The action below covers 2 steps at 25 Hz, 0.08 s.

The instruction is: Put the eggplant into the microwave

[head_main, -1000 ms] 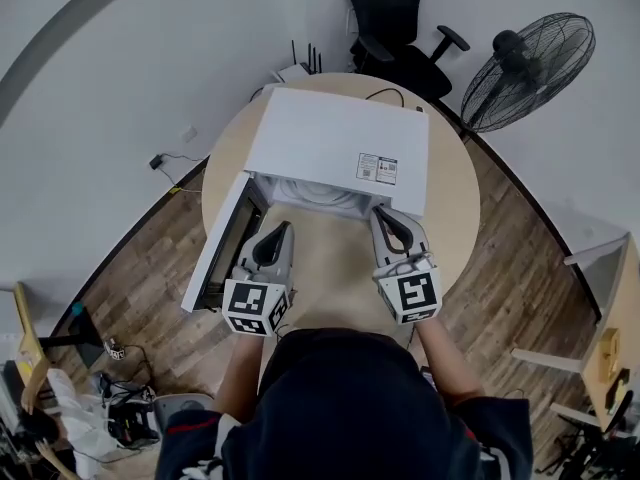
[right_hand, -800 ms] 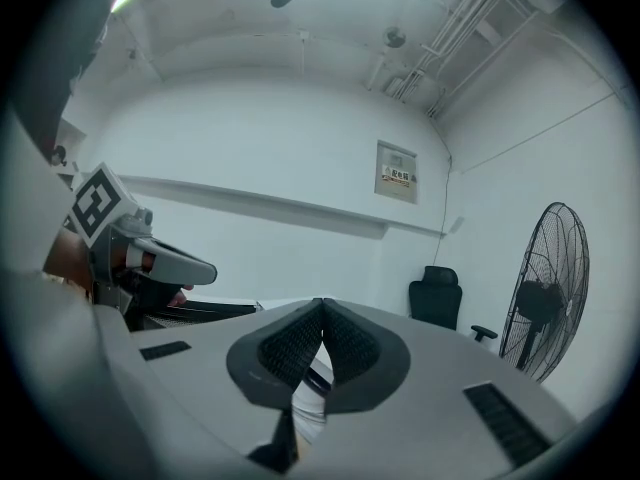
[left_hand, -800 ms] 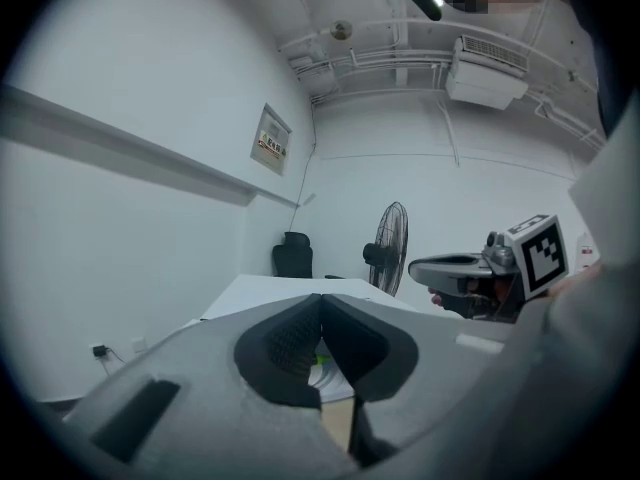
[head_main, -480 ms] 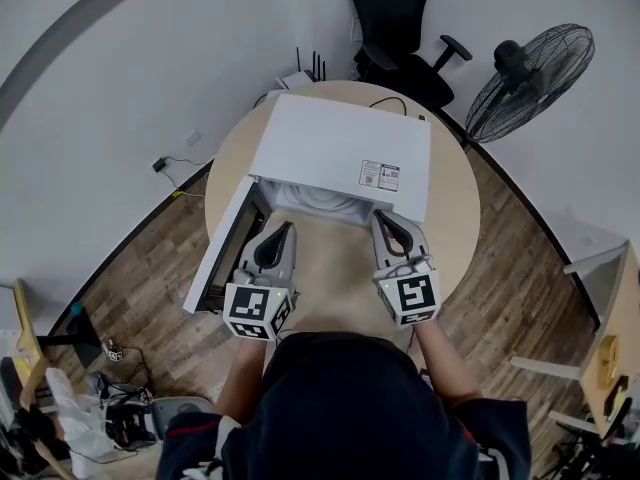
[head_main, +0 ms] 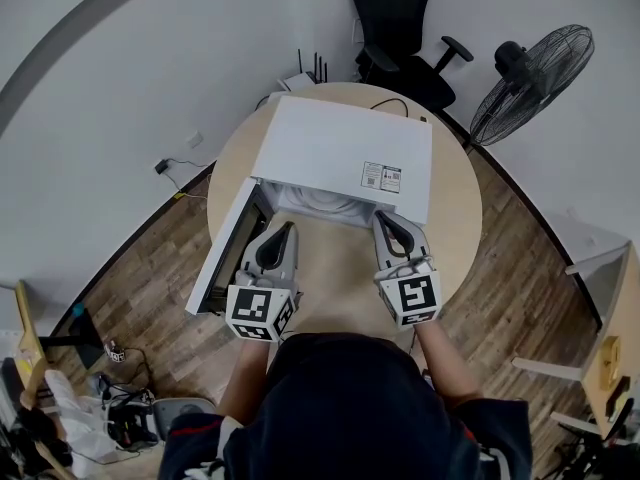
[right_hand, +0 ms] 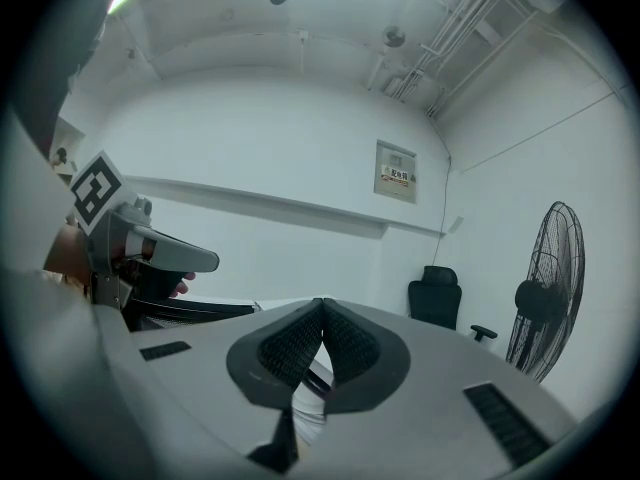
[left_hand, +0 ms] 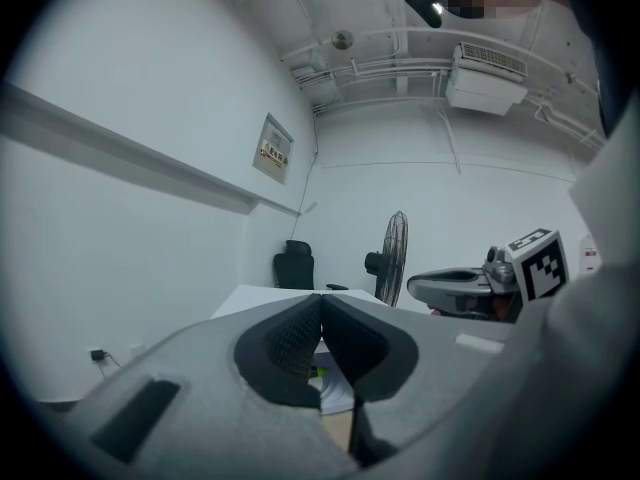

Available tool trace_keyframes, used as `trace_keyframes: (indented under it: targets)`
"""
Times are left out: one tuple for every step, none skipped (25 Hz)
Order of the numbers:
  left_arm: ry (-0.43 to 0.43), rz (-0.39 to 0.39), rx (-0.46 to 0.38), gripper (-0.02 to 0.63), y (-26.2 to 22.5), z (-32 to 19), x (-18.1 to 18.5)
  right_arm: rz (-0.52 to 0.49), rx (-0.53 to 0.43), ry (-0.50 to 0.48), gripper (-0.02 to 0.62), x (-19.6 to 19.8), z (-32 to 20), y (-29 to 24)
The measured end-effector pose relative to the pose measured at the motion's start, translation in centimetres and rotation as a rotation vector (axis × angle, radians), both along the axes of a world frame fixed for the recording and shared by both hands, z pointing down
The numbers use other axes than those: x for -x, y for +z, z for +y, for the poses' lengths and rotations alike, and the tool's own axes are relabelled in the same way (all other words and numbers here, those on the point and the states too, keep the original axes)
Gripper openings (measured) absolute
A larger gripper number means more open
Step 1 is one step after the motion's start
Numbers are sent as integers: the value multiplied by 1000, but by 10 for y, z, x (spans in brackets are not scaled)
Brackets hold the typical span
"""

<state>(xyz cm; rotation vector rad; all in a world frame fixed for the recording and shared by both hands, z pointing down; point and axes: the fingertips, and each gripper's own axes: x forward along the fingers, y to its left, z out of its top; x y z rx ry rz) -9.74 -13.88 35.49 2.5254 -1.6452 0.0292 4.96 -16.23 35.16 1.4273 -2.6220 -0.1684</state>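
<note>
Matt white microwave on smooth pale tabletop; wood-plank floor.

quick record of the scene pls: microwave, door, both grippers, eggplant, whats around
microwave: white, on the round table
door: swung open, at the left in the head view
left gripper: jaws together, nothing between them, in front of the opening
right gripper: jaws together, nothing between them, beside the left one
eggplant: not clearly seen in any view
surroundings: office chair and fan behind the table
</note>
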Motion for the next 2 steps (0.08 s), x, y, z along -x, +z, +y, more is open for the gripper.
trace_keyframes:
  targets:
    - [0,1,-2,17,-1,0,0,-1,-1,0,11,0,0,0]
    - [-1,2,-4,17,-2,1,-1,-2,-2,1,11,-1,1,-1]
